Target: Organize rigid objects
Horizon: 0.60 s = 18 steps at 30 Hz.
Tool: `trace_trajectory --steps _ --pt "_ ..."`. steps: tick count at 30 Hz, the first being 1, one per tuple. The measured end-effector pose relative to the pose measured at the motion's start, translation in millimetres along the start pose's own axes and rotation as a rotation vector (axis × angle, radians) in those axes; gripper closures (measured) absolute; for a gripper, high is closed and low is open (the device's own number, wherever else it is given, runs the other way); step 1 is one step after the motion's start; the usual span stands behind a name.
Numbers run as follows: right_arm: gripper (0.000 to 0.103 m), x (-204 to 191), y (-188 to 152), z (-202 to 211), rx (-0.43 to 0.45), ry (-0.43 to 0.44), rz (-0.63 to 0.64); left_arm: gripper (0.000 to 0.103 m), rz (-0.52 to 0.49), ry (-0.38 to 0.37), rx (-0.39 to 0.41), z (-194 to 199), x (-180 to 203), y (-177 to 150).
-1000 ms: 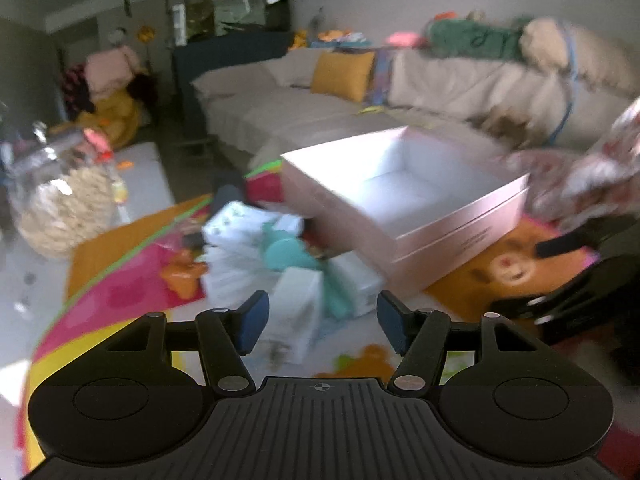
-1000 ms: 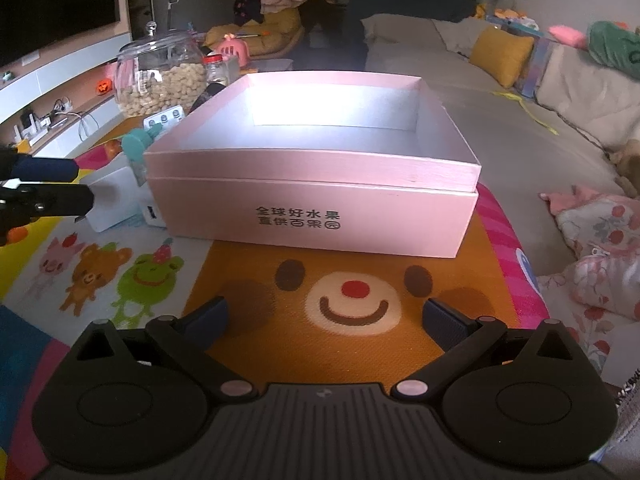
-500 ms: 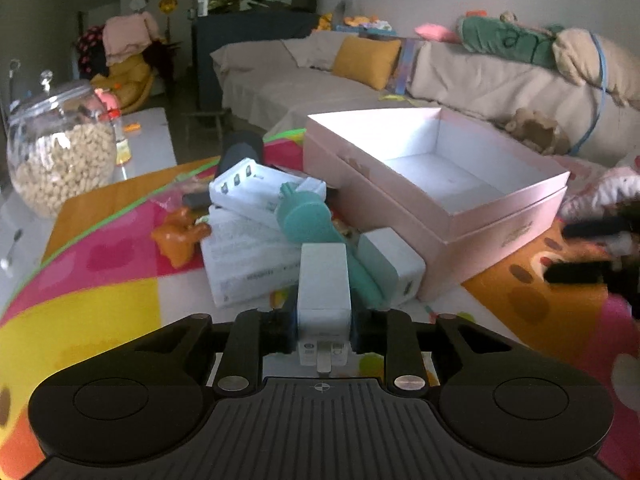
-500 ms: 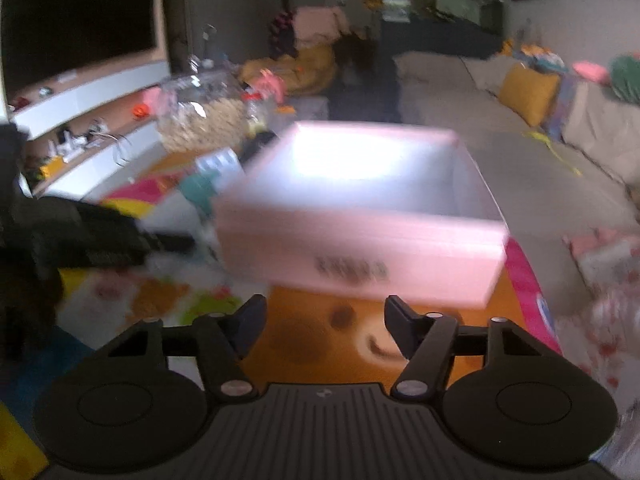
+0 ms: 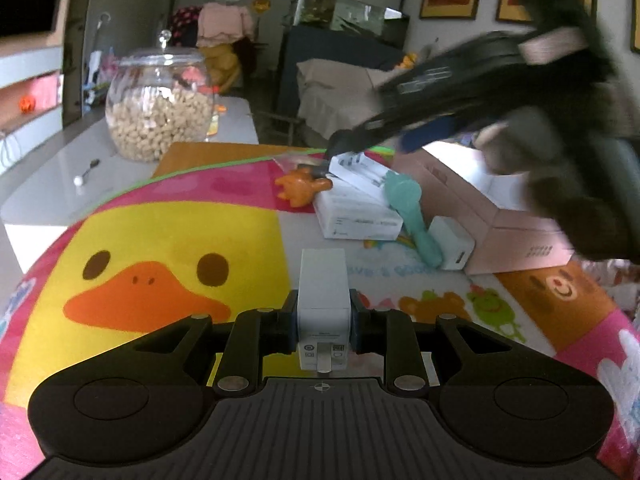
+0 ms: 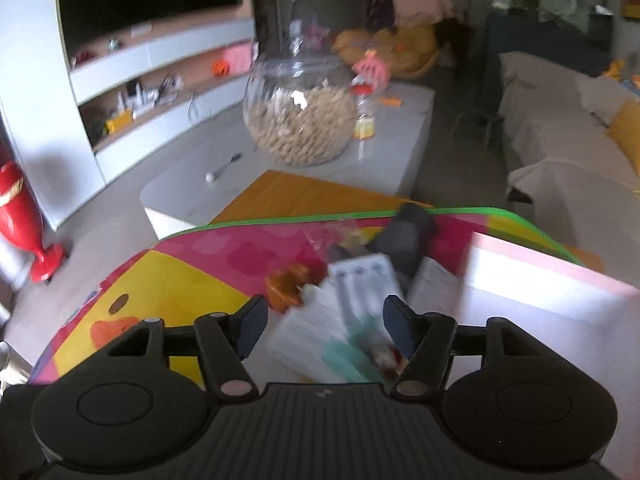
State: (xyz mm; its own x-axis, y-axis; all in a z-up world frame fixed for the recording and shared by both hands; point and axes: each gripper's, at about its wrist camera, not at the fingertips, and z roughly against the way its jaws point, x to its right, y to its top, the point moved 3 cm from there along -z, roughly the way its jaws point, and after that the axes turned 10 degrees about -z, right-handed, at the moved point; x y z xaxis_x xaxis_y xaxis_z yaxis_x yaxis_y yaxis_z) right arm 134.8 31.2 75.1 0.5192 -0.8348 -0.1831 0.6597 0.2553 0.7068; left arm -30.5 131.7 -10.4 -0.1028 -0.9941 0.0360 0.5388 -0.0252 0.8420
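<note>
**A:** Left wrist view first: what is the claw doing?

**B:** The left gripper [image 5: 322,314] is clenched on a white charger block [image 5: 322,300], one pad pressing each side, with the block's far end sticking out forward over a colourful play mat [image 5: 176,240] printed with a yellow duck face.

**A:** And the other things to sort?

**B:** Farther back on the mat lies a small heap: an orange toy figure [image 5: 302,189], a flat white box [image 5: 356,216] with a white ribbed pack [image 5: 358,168] on top, a teal handled object [image 5: 408,208] and a white power bank [image 5: 452,242]. Just right of them stands an open pink box [image 5: 516,232]. The right gripper [image 5: 404,136] reaches in blurred above the heap.

**A:** The right wrist view?

**B:** It is blurred. The right gripper's [image 6: 322,326] jaws are closing, pads not pressing anything; the white ribbed pack [image 6: 362,284] and the teal object lie below and between them. A glass jar [image 6: 302,120] of pale pellets stands on a low grey table [image 6: 400,152] behind
</note>
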Motion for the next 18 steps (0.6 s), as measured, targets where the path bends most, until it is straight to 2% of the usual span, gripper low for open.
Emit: trace_trajectory --steps 3,5,9,11,13,18 --pt "0.044 -21 4 -31 -0.027 0.002 0.029 0.077 0.0 -0.003 -0.001 0 0 -1" --pt "0.044 -33 3 -52 -0.022 -0.028 0.078 0.077 -0.002 -0.001 -0.022 -2 2 -1" --pt "0.045 -49 -3 -88 -0.074 -0.084 0.149 0.076 -0.007 0.009 -0.051 -6 4 -3" --pt "0.06 -52 -3 -91 -0.063 -0.116 0.184 0.074 0.008 0.0 -0.051 -6 1 -3" --pt "0.081 -52 -3 -85 -0.068 -0.099 0.192 0.074 0.029 -0.01 -0.05 -6 -1 -3" --pt "0.082 -50 -10 -43 -0.053 -0.018 0.19 0.075 0.04 -0.015 -0.05 -5 -3 -3"
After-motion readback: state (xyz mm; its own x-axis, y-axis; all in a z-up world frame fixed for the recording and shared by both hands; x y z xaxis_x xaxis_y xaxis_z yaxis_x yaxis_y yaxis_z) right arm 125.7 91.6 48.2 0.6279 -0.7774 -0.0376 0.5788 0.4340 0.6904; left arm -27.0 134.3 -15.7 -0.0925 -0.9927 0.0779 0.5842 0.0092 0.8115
